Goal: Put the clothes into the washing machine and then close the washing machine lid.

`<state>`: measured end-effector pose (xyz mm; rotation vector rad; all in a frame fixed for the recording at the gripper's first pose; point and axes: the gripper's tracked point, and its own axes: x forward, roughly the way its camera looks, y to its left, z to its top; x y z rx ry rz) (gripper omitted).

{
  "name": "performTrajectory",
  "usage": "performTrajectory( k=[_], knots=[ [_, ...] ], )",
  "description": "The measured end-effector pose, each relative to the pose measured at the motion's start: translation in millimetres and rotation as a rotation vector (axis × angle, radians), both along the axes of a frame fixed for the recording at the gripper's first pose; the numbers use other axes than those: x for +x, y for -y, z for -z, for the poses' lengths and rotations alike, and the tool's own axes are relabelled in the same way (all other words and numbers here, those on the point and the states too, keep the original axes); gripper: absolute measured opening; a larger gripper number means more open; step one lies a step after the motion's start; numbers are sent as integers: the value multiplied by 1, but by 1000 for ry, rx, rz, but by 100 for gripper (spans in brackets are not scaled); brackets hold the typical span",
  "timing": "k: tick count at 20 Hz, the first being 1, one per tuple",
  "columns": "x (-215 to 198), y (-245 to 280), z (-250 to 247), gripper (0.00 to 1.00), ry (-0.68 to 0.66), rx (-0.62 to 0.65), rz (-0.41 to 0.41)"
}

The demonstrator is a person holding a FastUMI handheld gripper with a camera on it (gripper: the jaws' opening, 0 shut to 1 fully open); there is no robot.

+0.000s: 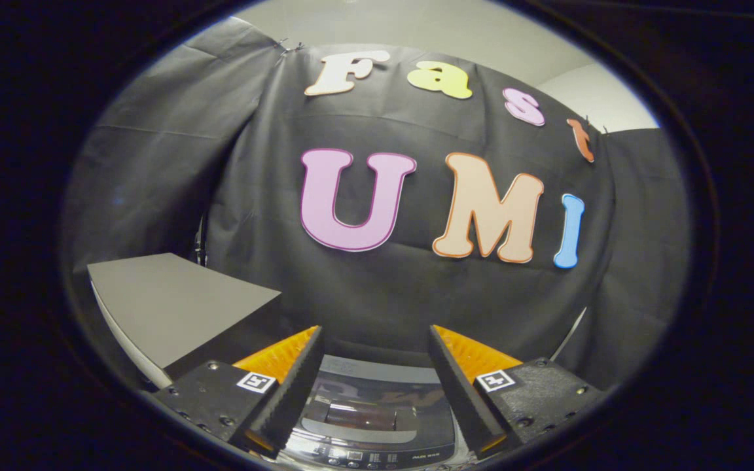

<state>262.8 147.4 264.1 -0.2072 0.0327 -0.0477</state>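
So from the gripper view: the claw (375, 366) is spread wide with nothing between its fingers, just hanging above the washing machine (377, 451), which sits directly below and slightly ahead of the fingertips. You can see the top of the machine in the gap between the two fingers: a glossy dark lid (367, 409) with a see-through window, and a control panel (364, 460) strip along the near edge. The lid looks like it's lying flat, i.e. down, but honestly the angle is steep and I can't swear to it. Can't tell what's inside the drum either, the window mostly gives back reflections. To the claw's left there's a grey table (167, 307), well apart from the machine's opening, with a bare top as far as I can make out. As for the clothes, there's none I can spot from here, so no telling where they are. My guess on handling: clothing is soft, light and floppy, so you'd pinch a bunched-up fold near the middle rather than an edge, otherwise it trails and snags on the rim. The lid would be stiff, smooth and a bit slippery, so I'd go for its front lip and ease it rather than let it drop.
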Motion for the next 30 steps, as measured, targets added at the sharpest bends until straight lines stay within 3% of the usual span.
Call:
performTrajectory(
  k=[16, 24, 30],
  knots=[
    [-68, 49, -19, 96, 135, 96, 16],
    [-119, 92, -10, 95, 220, 138, 48],
    [-165, 128, 18, 96, 263, 237, 47]
  ],
)
